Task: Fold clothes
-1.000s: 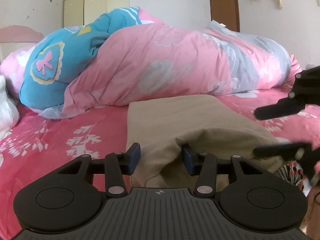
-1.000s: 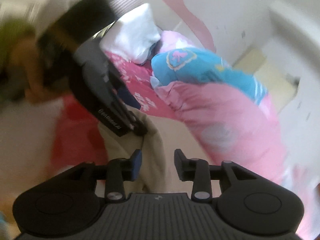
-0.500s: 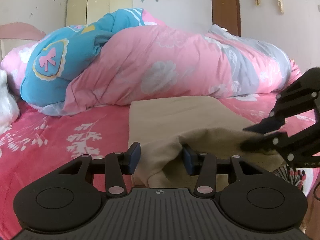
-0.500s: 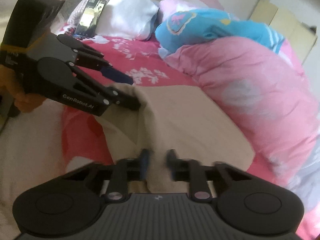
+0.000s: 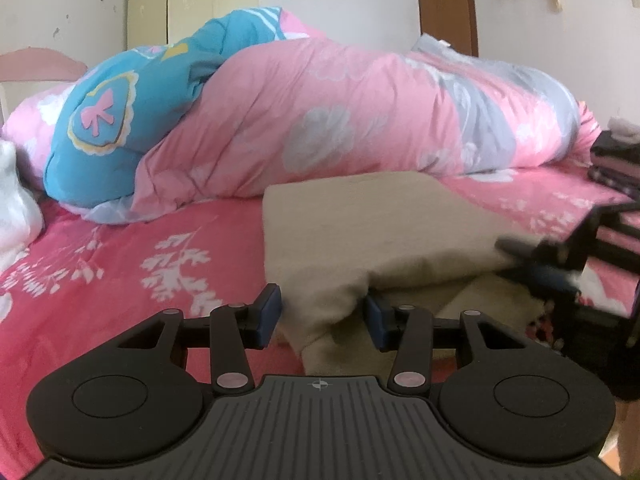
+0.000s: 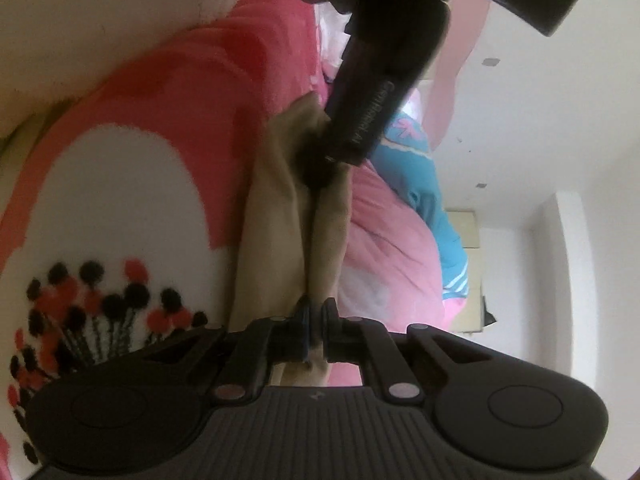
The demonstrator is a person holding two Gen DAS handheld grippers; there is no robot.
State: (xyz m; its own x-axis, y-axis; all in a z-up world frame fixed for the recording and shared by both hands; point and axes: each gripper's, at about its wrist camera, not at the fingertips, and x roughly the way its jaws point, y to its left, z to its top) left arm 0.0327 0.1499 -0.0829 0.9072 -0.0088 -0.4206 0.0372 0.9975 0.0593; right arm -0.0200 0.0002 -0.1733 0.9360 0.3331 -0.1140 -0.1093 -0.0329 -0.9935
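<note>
right hand-held gripper [image 6: 315,330] clamped on beige garment [image 5: 360,216] edge; left hand-held gripper [image 5: 322,316] apart, straddling fold.

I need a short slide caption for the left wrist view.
Open left gripper straddling a raised edge of the beige garment on the pink bedsheet.

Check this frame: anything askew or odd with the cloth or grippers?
The right gripper is shut on the beige cloth, but the left gripper is open around its near corner. The near edge sags unevenly. Nothing damaged.
</note>
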